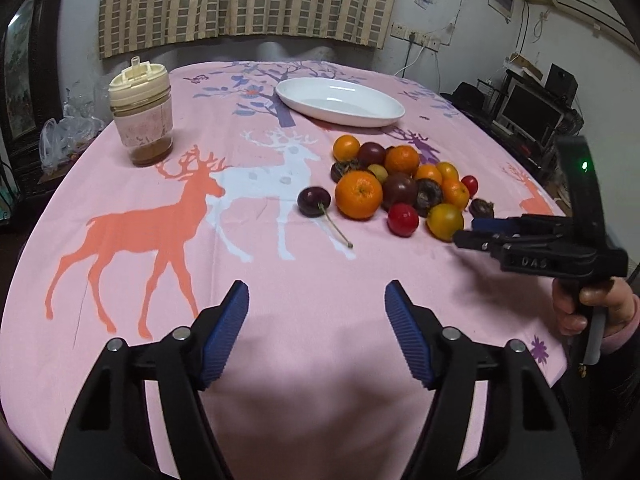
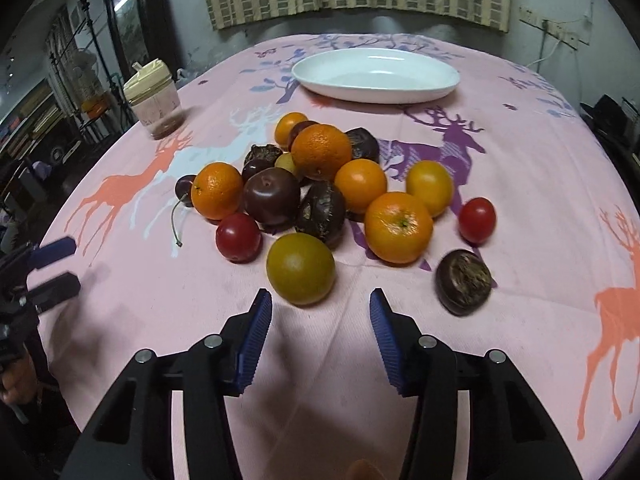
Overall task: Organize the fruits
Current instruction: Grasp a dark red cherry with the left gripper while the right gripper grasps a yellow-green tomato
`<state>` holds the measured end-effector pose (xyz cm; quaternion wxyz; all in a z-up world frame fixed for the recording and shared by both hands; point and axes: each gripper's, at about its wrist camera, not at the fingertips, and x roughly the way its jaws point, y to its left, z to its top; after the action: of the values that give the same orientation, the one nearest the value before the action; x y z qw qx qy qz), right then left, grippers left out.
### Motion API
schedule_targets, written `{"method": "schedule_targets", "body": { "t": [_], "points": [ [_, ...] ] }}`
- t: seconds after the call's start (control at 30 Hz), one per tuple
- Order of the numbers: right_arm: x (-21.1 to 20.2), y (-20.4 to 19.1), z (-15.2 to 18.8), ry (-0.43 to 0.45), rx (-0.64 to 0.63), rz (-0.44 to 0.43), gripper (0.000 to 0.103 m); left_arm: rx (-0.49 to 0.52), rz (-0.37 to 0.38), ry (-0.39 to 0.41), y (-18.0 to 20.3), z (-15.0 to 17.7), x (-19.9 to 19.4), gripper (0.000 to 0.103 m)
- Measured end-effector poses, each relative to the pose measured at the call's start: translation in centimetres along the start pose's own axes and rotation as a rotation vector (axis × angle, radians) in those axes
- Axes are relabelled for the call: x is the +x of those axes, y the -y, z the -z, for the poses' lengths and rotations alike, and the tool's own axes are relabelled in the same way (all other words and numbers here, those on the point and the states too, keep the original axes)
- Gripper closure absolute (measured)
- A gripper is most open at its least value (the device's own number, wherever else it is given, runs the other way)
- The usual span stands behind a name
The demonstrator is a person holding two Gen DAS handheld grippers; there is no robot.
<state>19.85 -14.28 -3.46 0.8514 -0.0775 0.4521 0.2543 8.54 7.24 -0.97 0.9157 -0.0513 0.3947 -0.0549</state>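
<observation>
A pile of small fruits point(image 1: 400, 184) lies on the pink deer tablecloth: oranges, dark plums, red and yellow tomatoes, dark wrinkled fruits. A dark cherry point(image 1: 314, 201) with a stem lies at its left. A white oval dish point(image 1: 340, 101) stands empty behind the pile. My left gripper point(image 1: 316, 304) is open and empty over bare cloth, well short of the pile. My right gripper point(image 2: 320, 308) is open and empty, its tips just short of a yellow-green tomato point(image 2: 301, 269). A dark wrinkled fruit point(image 2: 463, 282) lies apart at the right.
A jar with a cream lid point(image 1: 141, 114) stands at the table's far left. The right gripper point(image 1: 472, 232) shows at the right of the left wrist view, the left one point(image 2: 52, 272) at the left of the right wrist view. Walls and shelves surround the table.
</observation>
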Motion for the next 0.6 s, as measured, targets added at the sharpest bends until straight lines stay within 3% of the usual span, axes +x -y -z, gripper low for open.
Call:
{"method": "schedule_targets", "body": {
  "t": [0.2,0.23,0.37,0.6],
  "points": [
    [1.6,0.2,-0.8,-0.024,-0.003,-0.048,0.057,0.045,-0.008,-0.039,-0.4,-2.5,2.2,0.038],
    [1.6,0.3,-0.8,-0.023,-0.003,-0.065,0.065,0.056,-0.006,-0.053,-0.5,-2.9,2.8,0.04],
    [1.4,0.9,-0.6,-0.011,0.013,-0.162,0.066,0.088,-0.001,-0.095,-0.7,-4.5,5.5,0.052],
    [2.0,3.3,-0.5,0.004,0.148,-0.355,0.066,0.13,0.04,-0.116,-1.1,-7.3,9.5,0.06]
  ]
}}
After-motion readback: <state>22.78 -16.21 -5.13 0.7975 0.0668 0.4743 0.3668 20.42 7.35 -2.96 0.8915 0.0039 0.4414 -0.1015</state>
